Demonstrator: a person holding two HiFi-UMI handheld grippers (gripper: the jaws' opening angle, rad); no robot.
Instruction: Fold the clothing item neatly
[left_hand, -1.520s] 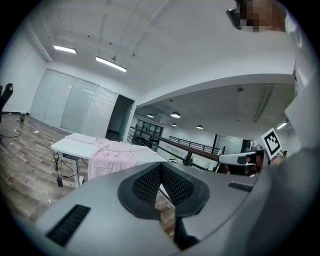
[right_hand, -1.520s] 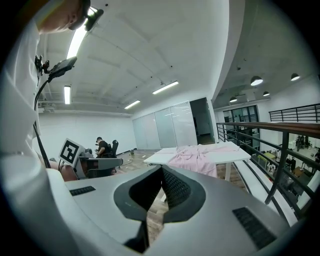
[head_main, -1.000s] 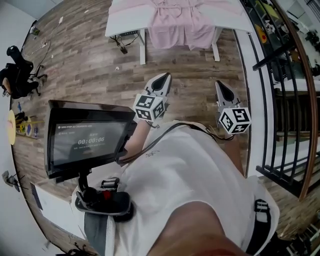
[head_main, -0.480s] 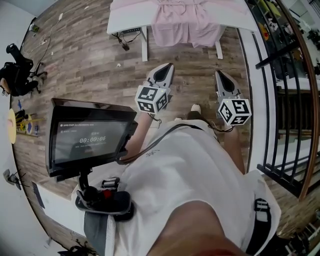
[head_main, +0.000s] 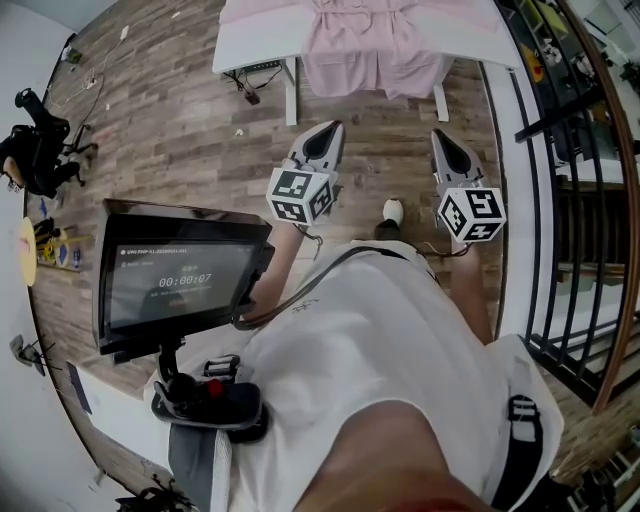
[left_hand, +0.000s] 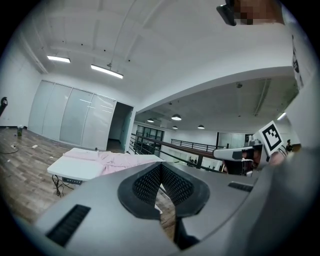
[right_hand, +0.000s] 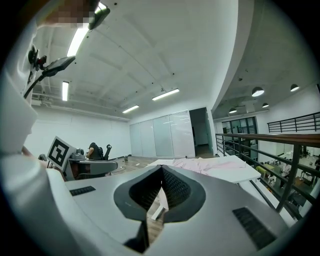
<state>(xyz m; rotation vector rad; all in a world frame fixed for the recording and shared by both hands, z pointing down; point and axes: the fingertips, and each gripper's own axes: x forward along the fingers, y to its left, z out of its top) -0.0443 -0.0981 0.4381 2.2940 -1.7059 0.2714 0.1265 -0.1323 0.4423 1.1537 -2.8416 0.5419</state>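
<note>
Pink cloth, the clothing item, lies spread on the white desk at the far end of the scene. Part of it hangs over the desk's near edge toward the wooden floor. You stand well apart from it, and neither of your grippers touches it. Your left gripper and your right gripper are held side by side out in front of your white shirt. Both point toward the desk, each with its marker cube on the end nearest you. In the left gripper view the dark ribbed fingers are closed together, tip against tip, with nothing between them. In the right gripper view the fingers are pressed together in the same way and are just as empty. Both gripper views look across open floor to the desk, with the pink garment lying along its top. The toe of your shoe shows on the floor between the two grippers. A dark screen on a stand sits at your near left, and a black railing runs along the right side.
</note>
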